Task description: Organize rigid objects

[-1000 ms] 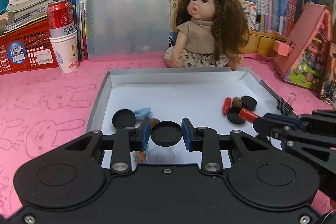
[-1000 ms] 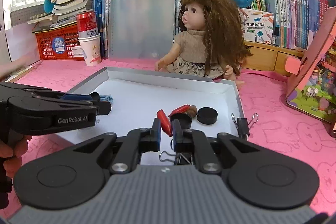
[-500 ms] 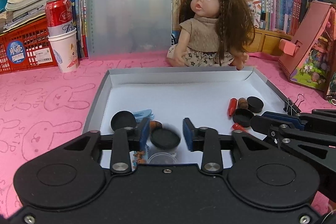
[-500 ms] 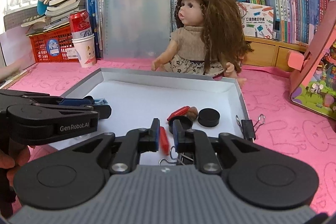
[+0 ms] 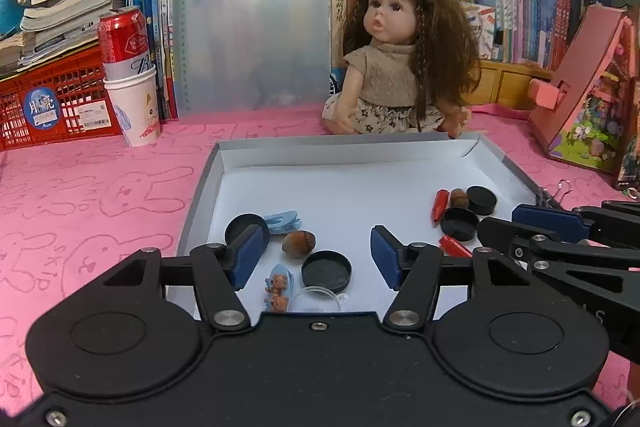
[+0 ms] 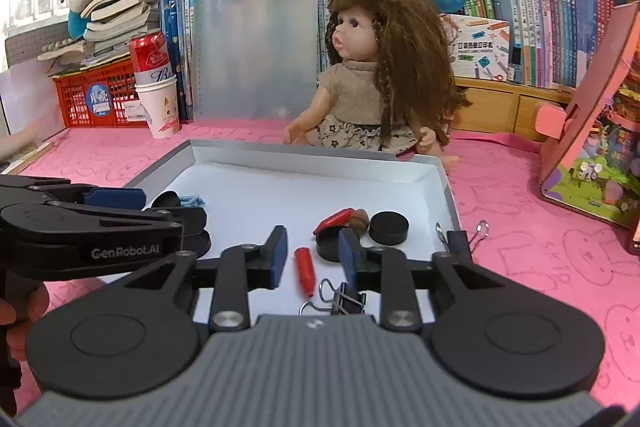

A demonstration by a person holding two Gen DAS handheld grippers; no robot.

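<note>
Both claws are spread apart with nothing in them right now. The left gripper (image 5: 318, 253) hangs over the near-left part of the shallow white cardboard box lid (image 5: 336, 153), and a round black plastic cap (image 5: 326, 270) sits flat on the lid floor between its blue pads, hollow side up. The right gripper (image 6: 313, 254) is over the near-right part, with a small red plastic cone-shaped piece (image 6: 305, 270) lying loose between its fingers, touching neither pad. That red piece lies on its side with its long axis running roughly away from the camera, blunt end further in and the pointy tip toward the gripper body, close to a black metal binder clip (image 6: 342, 301). Looks to me like a drop-off step that's basically finished on both sides, so the thing to do well is back straight up and out without a pad clipping the cap or rolling the cone. The cone is the touchy one, I'd guess, since it will roll off in an arc if nudged sideways. Nearby on the left are a brown acorn-like nut (image 5: 299, 243), a light blue plastic clip (image 5: 283, 221) and another black cap (image 5: 245, 229); on the right, a second red piece (image 6: 334, 220) and a black disc (image 6: 389, 227).
</note>
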